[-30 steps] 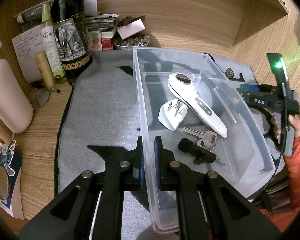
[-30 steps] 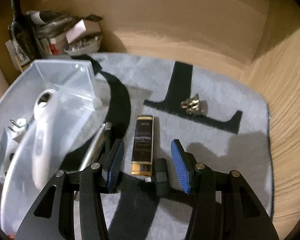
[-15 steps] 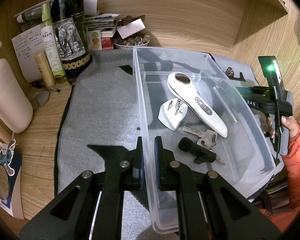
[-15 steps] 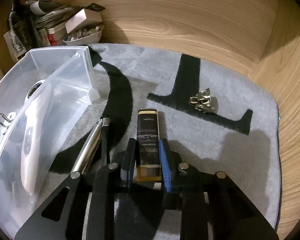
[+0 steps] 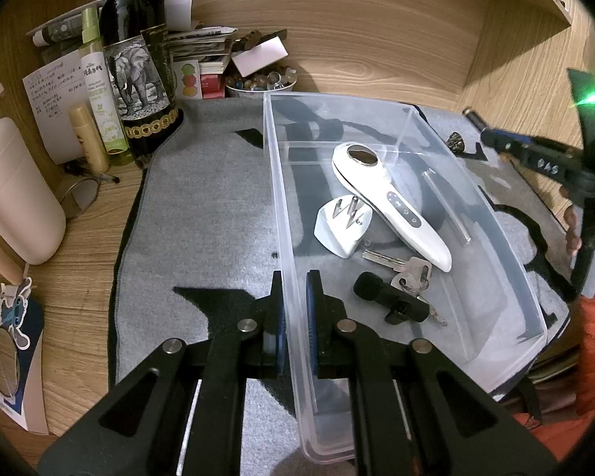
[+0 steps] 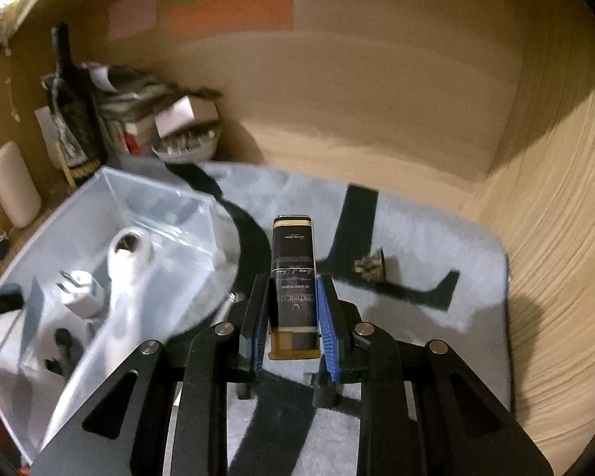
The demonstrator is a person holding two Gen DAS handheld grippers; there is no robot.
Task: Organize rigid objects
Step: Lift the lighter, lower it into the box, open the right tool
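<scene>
A clear plastic bin, its near wall clamped by the left gripper, holds a white handheld device, white plug, keys; the right gripper grips a black-and-gold box above the grey mat.

A dark wine bottle, spray bottle and paper stack crowd the wooden desk's corner.

One clear bin, two keys, one plug
</scene>
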